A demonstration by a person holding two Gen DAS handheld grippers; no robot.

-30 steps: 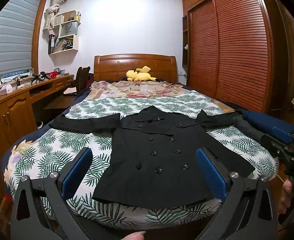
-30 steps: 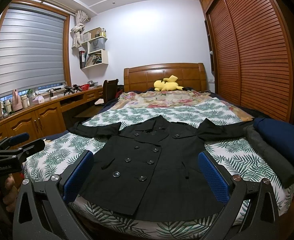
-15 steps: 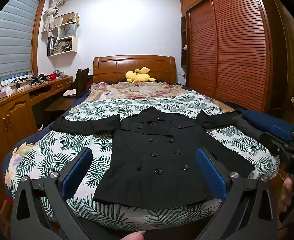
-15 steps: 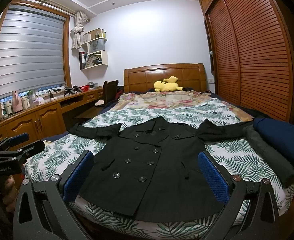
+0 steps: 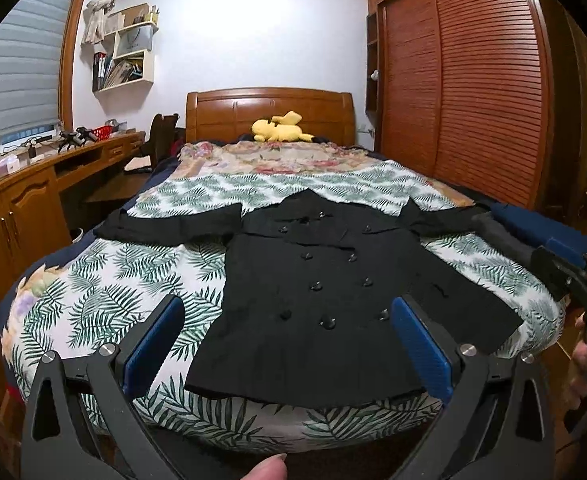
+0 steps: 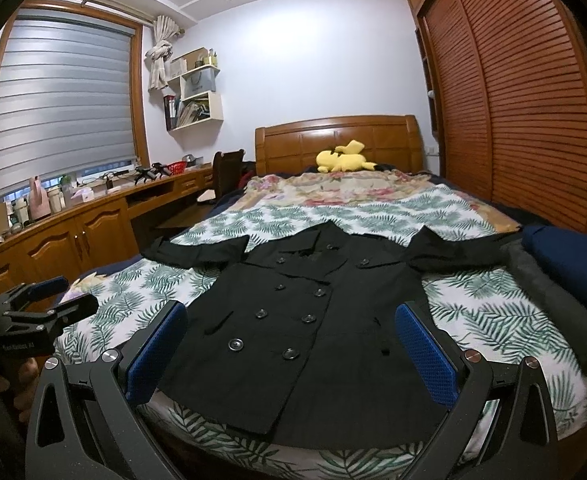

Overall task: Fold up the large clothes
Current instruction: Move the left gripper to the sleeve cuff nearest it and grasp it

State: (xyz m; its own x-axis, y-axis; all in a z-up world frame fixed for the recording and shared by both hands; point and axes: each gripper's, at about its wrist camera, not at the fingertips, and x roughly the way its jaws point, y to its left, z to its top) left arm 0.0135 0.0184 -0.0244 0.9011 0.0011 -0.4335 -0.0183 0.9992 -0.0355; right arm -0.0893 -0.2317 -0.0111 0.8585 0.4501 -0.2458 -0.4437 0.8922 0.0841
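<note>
A black double-breasted coat [image 5: 325, 280] [image 6: 313, 300] lies flat and face up on the bed, both sleeves spread out sideways, hem toward me. My left gripper [image 5: 287, 340] hangs open in front of the hem, blue pads wide apart, nothing between them. My right gripper [image 6: 291, 348] is open too, hovering over the coat's lower part without touching it. Each gripper shows at the edge of the other's view: the right gripper [image 5: 581, 284] at the bed's right side, the left gripper [image 6: 41, 312] at its left.
The bed [image 5: 105, 280] has a leaf-print cover. Folded grey and navy clothes [image 6: 565, 272] sit at its right edge. A yellow plush [image 5: 279, 130] lies by the headboard. A wooden desk [image 6: 73, 220] runs along the left, a slatted wardrobe [image 6: 533, 120] along the right.
Both grippers have barely shifted; the views have tilted very slightly. The coat lies as it did and both stay open.
</note>
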